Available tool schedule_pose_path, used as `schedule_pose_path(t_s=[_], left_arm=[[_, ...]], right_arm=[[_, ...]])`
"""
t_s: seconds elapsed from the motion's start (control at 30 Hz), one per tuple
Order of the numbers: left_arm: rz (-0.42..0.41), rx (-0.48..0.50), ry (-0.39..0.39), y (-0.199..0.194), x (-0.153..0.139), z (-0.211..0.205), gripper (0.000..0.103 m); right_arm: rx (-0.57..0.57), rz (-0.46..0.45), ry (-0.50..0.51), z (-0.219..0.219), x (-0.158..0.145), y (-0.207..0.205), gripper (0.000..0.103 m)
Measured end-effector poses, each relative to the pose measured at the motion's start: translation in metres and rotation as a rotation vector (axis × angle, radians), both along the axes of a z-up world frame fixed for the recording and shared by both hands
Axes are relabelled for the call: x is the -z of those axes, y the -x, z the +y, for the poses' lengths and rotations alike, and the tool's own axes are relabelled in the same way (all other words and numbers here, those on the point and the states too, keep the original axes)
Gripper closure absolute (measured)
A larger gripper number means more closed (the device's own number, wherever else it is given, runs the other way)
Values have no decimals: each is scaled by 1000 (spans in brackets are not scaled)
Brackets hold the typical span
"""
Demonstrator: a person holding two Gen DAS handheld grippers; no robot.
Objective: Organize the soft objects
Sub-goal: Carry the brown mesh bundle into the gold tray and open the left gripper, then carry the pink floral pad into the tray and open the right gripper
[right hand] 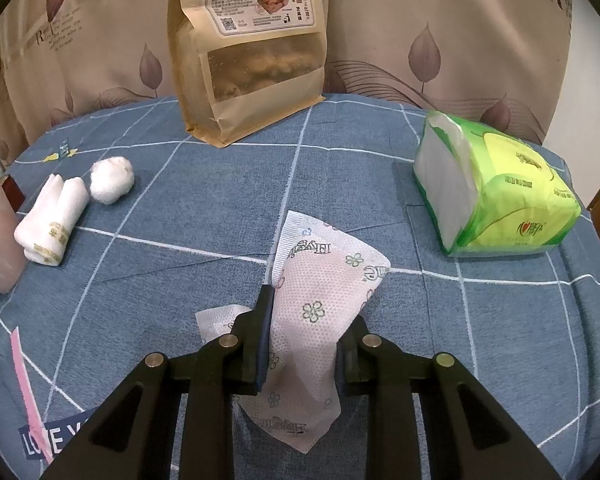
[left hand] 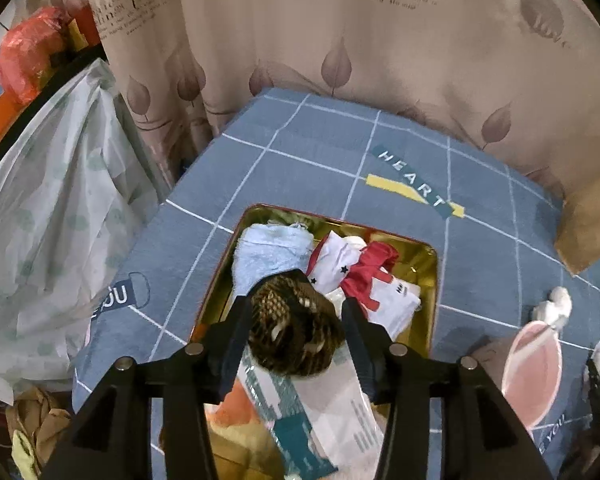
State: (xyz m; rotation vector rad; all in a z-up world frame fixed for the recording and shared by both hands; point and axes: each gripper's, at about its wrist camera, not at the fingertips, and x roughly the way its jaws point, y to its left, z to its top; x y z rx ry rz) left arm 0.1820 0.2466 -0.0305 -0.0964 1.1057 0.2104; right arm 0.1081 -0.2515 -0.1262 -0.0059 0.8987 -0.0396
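Observation:
In the left wrist view a gold tin point(left hand: 430, 258) sits on the blue checked cloth. It holds a light blue towel point(left hand: 268, 252) and a white and red garment point(left hand: 364, 276). A brown checked fabric roll point(left hand: 292, 332) lies in the tin between the fingers of my left gripper point(left hand: 296, 304), which stands open; a thin gap shows at the right finger. A teal and white packet point(left hand: 324, 412) lies under the roll. In the right wrist view my right gripper point(right hand: 312, 308) is shut on a pink and white flowered soft packet point(right hand: 324, 276), low over the cloth.
A green tissue pack point(right hand: 500, 192) lies at the right and a kraft paper bag point(right hand: 248, 60) stands at the back. White rolled wads point(right hand: 52, 220) and a cotton ball point(right hand: 112, 180) lie left. A pink dish point(left hand: 536, 368) sits beside the tin, and a plastic bag point(left hand: 52, 220) hangs left.

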Motion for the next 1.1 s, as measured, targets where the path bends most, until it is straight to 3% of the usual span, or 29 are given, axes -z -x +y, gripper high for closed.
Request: schedule_pose_path(t_s=[0.17, 0.37, 0.53, 0.67, 0.83, 1.1], left_arm=[[-48, 13, 17, 27, -16, 0, 55], [-99, 48, -27, 66, -22, -6, 55], [-131, 51, -59, 91, -16, -6, 54], [-127, 23, -28, 98, -2, 3, 54], [-126, -11, -68, 107, 11, 11, 54], [-159, -38, -119, 122, 15, 20, 54]], right_arm=[[1, 0, 8, 1, 0, 1, 80], [2, 3, 30, 4, 0, 0, 80], [20, 19, 37, 5, -1, -2, 79], [37, 42, 64, 8, -2, -4, 80], [47, 50, 81, 17, -7, -6, 83], [-20, 2, 74, 60, -42, -9, 83]])
